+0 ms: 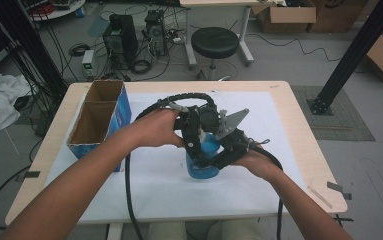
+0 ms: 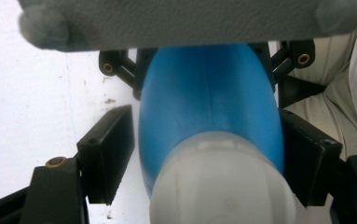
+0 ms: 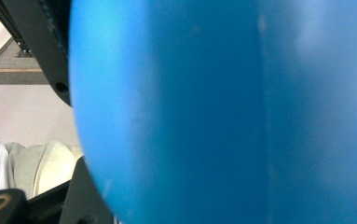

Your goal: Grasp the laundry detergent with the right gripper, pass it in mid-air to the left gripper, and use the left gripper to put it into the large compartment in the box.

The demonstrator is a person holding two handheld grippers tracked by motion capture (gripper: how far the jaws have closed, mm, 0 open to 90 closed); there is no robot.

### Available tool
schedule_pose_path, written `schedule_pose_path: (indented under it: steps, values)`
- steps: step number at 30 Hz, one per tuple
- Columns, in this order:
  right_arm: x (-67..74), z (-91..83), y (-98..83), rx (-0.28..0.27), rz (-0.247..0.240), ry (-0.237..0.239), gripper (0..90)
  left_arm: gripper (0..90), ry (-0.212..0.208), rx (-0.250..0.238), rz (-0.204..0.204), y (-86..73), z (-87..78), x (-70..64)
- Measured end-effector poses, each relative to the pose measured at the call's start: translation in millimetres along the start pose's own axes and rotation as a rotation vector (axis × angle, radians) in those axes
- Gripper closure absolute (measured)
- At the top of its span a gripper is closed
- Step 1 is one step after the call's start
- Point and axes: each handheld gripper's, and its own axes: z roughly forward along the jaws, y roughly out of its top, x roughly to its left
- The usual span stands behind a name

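Observation:
A blue plastic bottle (image 1: 201,169) with a white cap stands on the white sheet near the middle of the table. My right gripper (image 1: 225,152) comes in from the right and is shut on the bottle's body, whose blue wall (image 3: 223,112) sits right against that camera. From above and to the left, my left gripper (image 1: 194,144) reaches down over the bottle's top. In the left gripper view the white cap (image 2: 223,186) and blue shoulder (image 2: 209,102) lie between my jaws (image 2: 206,119). The left fingertip (image 2: 108,149) stands a sliver off the bottle, so this gripper is open.
An open cardboard box (image 1: 124,107) with blue sides and two empty compartments stands at the table's left. The white sheet (image 1: 154,187) covers most of the wooden table (image 1: 304,150). A black cable (image 1: 129,195) trails off the front edge. Behind the table stand a stool (image 1: 214,42) and computer cases.

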Motion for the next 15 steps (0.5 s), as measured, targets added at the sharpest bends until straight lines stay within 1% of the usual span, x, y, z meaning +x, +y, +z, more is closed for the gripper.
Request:
schedule_pose_path:
  steps: [9, 15]
  values:
    - [0.1, 0.5, 0.0, 0.000, 0.003, 0.007, 43.6, 30.5, -0.007, 0.003, 0.004, 0.2, 0.6, 0.1]
    - [0.3, 0.8, -0.5, 0.002, 0.004, 0.009, 43.6, 31.0, -0.008, 0.002, 0.005, 0.2, 0.6, 0.2]
